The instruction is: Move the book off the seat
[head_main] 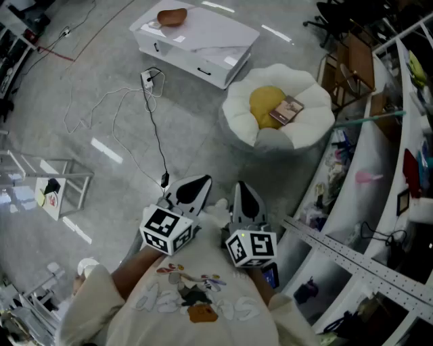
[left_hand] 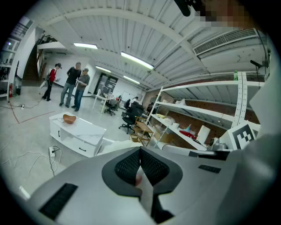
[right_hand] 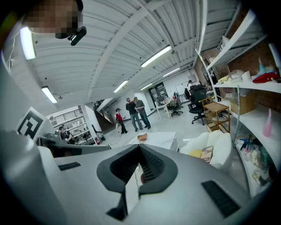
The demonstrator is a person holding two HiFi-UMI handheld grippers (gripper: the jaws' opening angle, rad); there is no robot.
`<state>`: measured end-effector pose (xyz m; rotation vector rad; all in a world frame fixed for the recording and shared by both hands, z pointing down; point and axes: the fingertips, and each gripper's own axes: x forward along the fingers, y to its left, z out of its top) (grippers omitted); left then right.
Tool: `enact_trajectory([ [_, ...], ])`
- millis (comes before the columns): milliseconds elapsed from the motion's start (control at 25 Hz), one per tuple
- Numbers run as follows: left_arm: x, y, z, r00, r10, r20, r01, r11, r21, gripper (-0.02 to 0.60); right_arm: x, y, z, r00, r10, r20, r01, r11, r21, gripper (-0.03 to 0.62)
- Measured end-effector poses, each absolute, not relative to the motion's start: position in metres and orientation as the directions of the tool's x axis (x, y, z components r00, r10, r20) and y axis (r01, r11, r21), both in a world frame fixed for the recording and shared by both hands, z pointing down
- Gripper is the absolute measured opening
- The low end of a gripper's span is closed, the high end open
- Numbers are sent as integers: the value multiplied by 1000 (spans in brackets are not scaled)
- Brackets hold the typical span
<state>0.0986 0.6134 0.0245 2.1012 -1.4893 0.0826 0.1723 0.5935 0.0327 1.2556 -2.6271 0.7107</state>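
Observation:
A brown book (head_main: 287, 110) lies on the yellow cushion (head_main: 264, 103) of a white flower-shaped seat (head_main: 312, 121), far ahead and to the right of both grippers. In the right gripper view the book (right_hand: 207, 153) shows on the seat (right_hand: 221, 147), right of the jaws. My left gripper (head_main: 198, 182) and right gripper (head_main: 242, 188) are held side by side close to the person's body, both well short of the seat. Each is shut with nothing in it, as the left gripper (left_hand: 140, 150) and right gripper (right_hand: 139, 148) show in their own views.
A low white table (head_main: 203, 40) carrying a brown bowl (head_main: 172, 17) stands left of the seat. A power strip (head_main: 149, 79) and its cable (head_main: 157, 138) trail across the floor. White shelving (head_main: 379, 169) lines the right. A white stool frame (head_main: 64, 182) stands at the left. Three people (left_hand: 70, 84) stand far off.

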Motion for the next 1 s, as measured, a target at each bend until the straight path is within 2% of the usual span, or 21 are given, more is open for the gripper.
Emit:
enact_trajectory([
  [200,111,599,34,332,-864,379,-915,-197,352,12,181,574,38,-678,-667,308,-733,585,-348,9],
  [480,121,596,35,361,-846,392,-916,-243,318,12,188,571,41,-654,-693,303,-754,566,-335,9],
  [1000,22,601,42,370,-842,391,-904,-229,362,12,122,566,36,-596,-749,291,-790,479,-383,9],
])
